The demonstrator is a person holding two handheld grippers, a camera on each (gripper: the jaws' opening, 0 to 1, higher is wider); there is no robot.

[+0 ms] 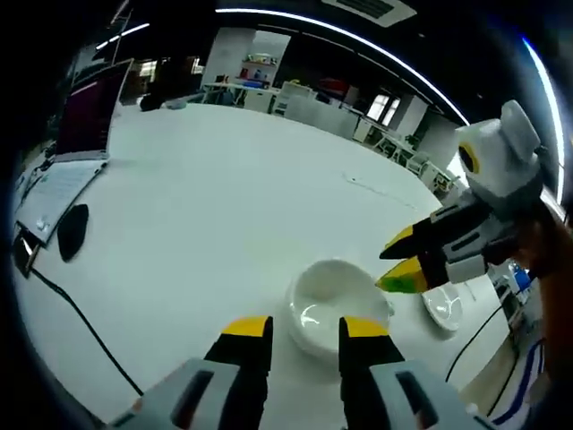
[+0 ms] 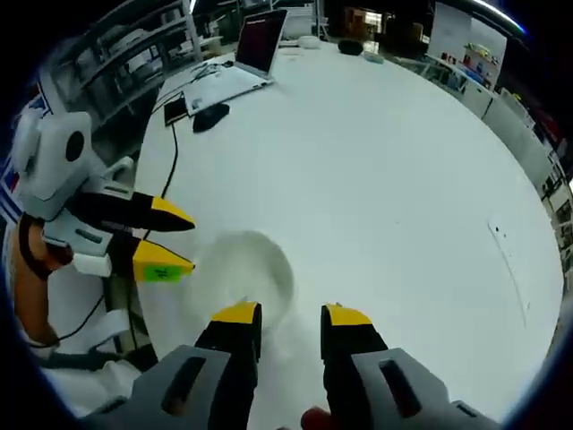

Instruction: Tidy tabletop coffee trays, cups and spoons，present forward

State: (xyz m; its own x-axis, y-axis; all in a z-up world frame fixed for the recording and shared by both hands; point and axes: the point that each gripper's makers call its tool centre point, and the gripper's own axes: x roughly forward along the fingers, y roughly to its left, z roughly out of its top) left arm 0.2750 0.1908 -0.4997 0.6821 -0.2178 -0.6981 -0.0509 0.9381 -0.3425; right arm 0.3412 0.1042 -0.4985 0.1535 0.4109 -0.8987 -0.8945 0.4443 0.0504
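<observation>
A white cup [image 1: 329,303] stands on the white table [image 1: 224,206], just ahead of my left gripper [image 1: 304,330], whose yellow-tipped jaws are open with nothing between them. My right gripper [image 1: 396,262] comes in from the right, open, its tips close to the cup's right rim. A small white saucer [image 1: 445,309] lies to the right of the cup. In the right gripper view the cup [image 2: 246,269] sits ahead and left of my right gripper [image 2: 291,315], and the left gripper [image 2: 175,244] hovers open by the cup's left side.
A laptop [image 1: 85,116] [image 2: 260,40] stands open at the far side of the table. A black mouse [image 1: 72,228] [image 2: 210,116] and a black cable [image 1: 81,313] lie near it. Desks and shelves [image 2: 125,54] stand beyond the table.
</observation>
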